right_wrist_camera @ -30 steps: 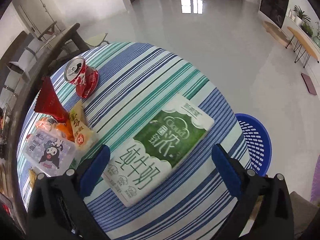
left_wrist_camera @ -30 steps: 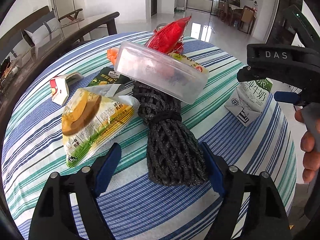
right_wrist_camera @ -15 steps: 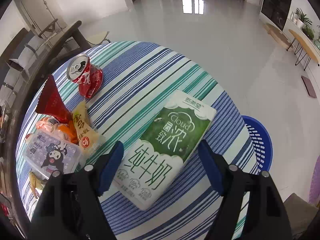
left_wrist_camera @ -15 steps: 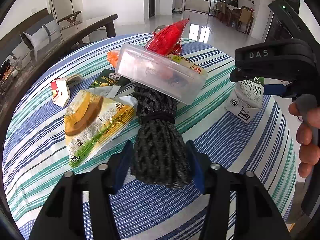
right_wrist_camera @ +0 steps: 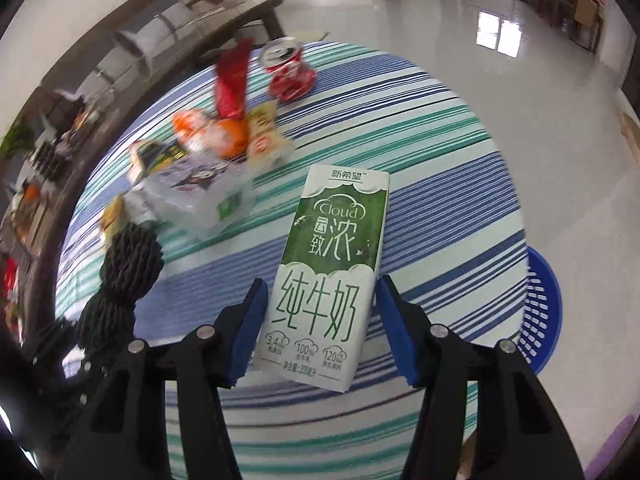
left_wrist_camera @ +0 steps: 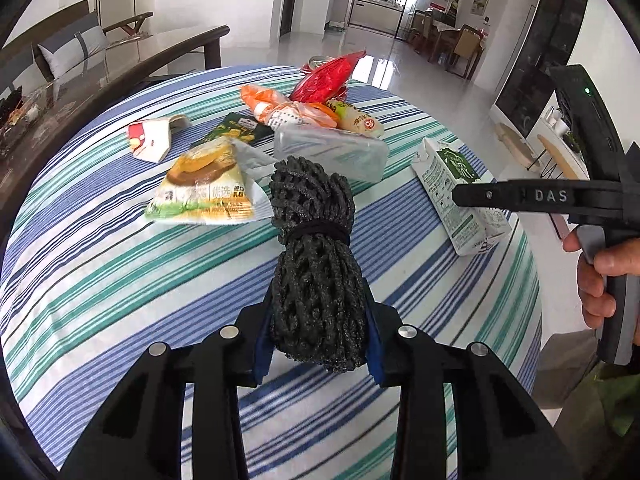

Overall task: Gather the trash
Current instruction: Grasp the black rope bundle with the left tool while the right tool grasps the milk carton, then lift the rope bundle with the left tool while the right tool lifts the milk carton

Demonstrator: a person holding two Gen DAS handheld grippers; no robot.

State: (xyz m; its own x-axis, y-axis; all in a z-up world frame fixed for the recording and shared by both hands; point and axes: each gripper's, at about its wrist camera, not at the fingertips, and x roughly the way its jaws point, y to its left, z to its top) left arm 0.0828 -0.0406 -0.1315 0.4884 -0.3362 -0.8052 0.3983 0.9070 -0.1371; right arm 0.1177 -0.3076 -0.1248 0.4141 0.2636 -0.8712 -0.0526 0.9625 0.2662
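Note:
My left gripper (left_wrist_camera: 316, 340) is shut on a black foam net bundle (left_wrist_camera: 316, 264) tied with a black band, held above the striped table. The bundle also shows in the right wrist view (right_wrist_camera: 124, 280). My right gripper (right_wrist_camera: 320, 324) is shut on a green and white milk carton (right_wrist_camera: 328, 280), lifted off the table. The carton also shows in the left wrist view (left_wrist_camera: 456, 196), behind the right gripper's black body. A blue trash basket (right_wrist_camera: 540, 308) stands on the floor right of the table.
On the round striped table (left_wrist_camera: 100, 272) lie a yellow snack bag (left_wrist_camera: 204, 192), a clear plastic box (left_wrist_camera: 332, 152), a red wrapper (left_wrist_camera: 324, 76), an orange bag (left_wrist_camera: 280, 108), a small red and white carton (left_wrist_camera: 152, 140) and a crushed red can (right_wrist_camera: 286, 68). A dark bench stands at the left.
My left gripper closed on the net bundle and lifted it out from under the clear box. My right gripper closed on the milk carton and raised it, turning left.

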